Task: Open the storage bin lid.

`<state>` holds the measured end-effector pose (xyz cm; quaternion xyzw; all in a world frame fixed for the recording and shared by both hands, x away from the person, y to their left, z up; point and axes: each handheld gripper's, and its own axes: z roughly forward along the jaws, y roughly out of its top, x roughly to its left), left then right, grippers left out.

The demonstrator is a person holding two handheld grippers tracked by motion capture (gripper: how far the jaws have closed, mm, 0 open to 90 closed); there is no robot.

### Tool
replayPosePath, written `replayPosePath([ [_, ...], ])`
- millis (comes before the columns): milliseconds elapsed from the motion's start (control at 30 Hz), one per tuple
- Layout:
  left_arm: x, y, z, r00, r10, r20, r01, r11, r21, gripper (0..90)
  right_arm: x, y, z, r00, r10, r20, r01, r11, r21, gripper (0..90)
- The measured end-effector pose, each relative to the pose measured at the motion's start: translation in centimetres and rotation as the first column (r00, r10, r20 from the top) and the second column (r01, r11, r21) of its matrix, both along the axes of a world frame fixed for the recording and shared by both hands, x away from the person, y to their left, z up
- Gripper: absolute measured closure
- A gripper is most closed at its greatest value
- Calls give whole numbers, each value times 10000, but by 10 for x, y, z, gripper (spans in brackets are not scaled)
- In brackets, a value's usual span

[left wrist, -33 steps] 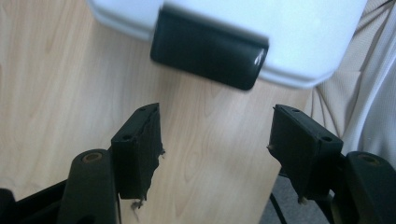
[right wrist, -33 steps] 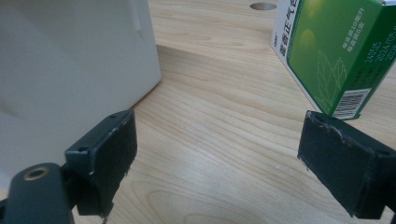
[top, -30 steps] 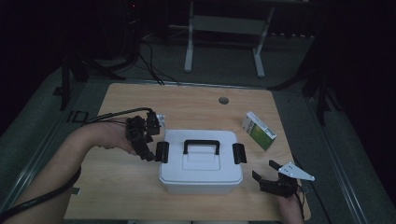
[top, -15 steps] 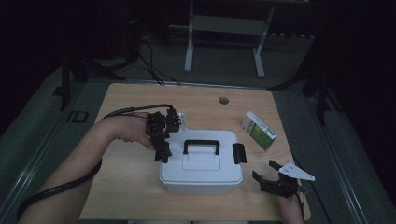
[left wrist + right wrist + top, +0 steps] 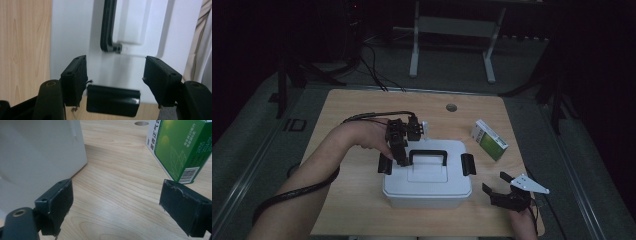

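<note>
With its jaws partly open and empty, the left gripper (image 5: 398, 150) hovers over the white box's (image 5: 427, 192) left latch (image 5: 113, 100), which lies just below between them; lower squarely before closing

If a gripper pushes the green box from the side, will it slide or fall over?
The green box lies flat on the wooden table, so it would probably slide, not tip. It looks like thin printed carton, likely light, and may dent under a hard squeeze.
</note>
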<state>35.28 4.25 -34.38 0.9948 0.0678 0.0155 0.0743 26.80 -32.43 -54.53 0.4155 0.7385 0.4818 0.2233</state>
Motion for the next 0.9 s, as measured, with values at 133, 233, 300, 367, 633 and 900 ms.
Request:
replayPosePath([
  [133, 3, -7, 1, 9999, -107, 103, 107, 9999, 29, 356, 0, 0, 0, 10000, -6, 3, 6, 10000, 23, 114],
  [233, 6, -16, 1, 9999, -71, 118, 71, 10000, 19, 356, 0, -1, 0, 10000, 16, -5, -16, 10000, 22, 114],
  [300, 7, -18, 0, 9999, -122, 96, 121, 9999, 27, 356, 0, -1, 0, 10000, 19, 1, -19, 10000, 26, 114],
  [367, 8, -21, -2, 9999, -141, 89, 140, 9999, 72, 362, 0, -1, 0, 10000, 22, -1, -22, 10000, 30, 114],
  [633, 10, -37, -8, 9990, -383, -214, 383, 9993, 9, 459, 0, -1, 0, 10000, 54, 0, -54, 10000, 39, 114],
  [900, 9, -47, -8, 9971, -676, -336, 678, 9977, 37, 623, 0, -1, 0, 10000, 72, 0, -72, 9999, 79, 114],
])
